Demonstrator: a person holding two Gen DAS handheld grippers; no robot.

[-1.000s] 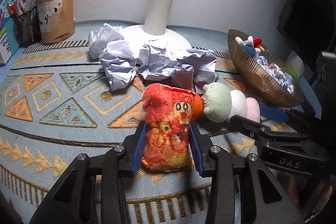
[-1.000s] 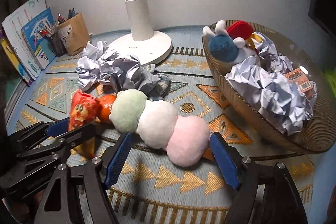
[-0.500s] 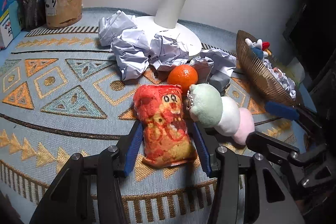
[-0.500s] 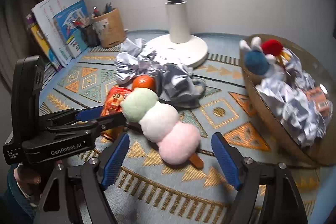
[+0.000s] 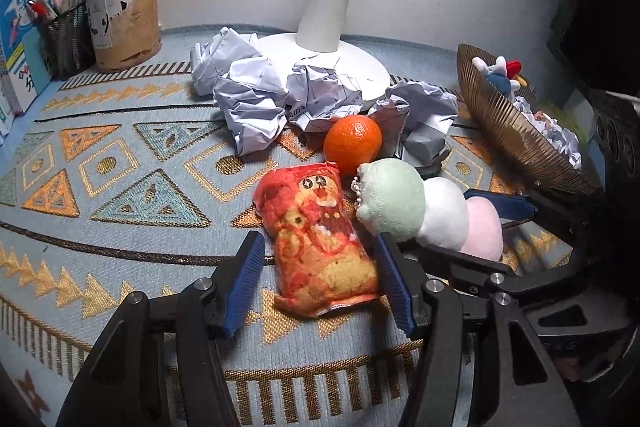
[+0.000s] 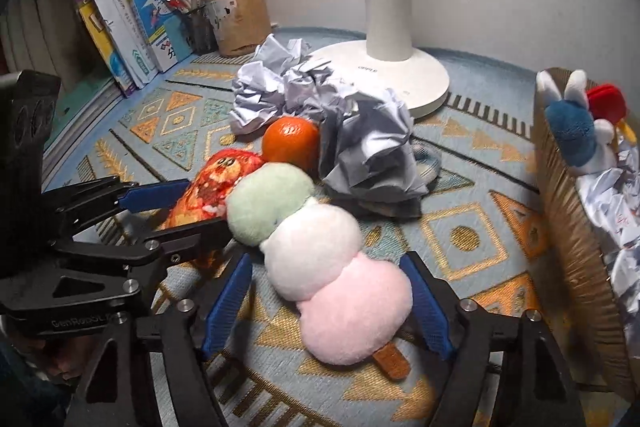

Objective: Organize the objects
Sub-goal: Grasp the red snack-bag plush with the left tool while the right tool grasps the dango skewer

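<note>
A red and orange snack bag lies on the patterned mat between the fingers of my left gripper. Its jaws are opening, with a gap beside the left pad. A plush skewer of green, white and pink balls lies beside the bag, its green end against it. My right gripper straddles the pink ball. Its jaws are closing, and the left pad stands clear of the plush. An orange rests just behind both.
Crumpled paper balls are heaped around the white lamp base. A woven basket at the right holds a blue plush and more paper. A pen holder and books stand at the back left.
My left gripper's jaws have spread off the snack bag, which stood upright in the grip and now lies on the mat. The right gripper has rolled, and its jaws have narrowed around the plush's pink end.
</note>
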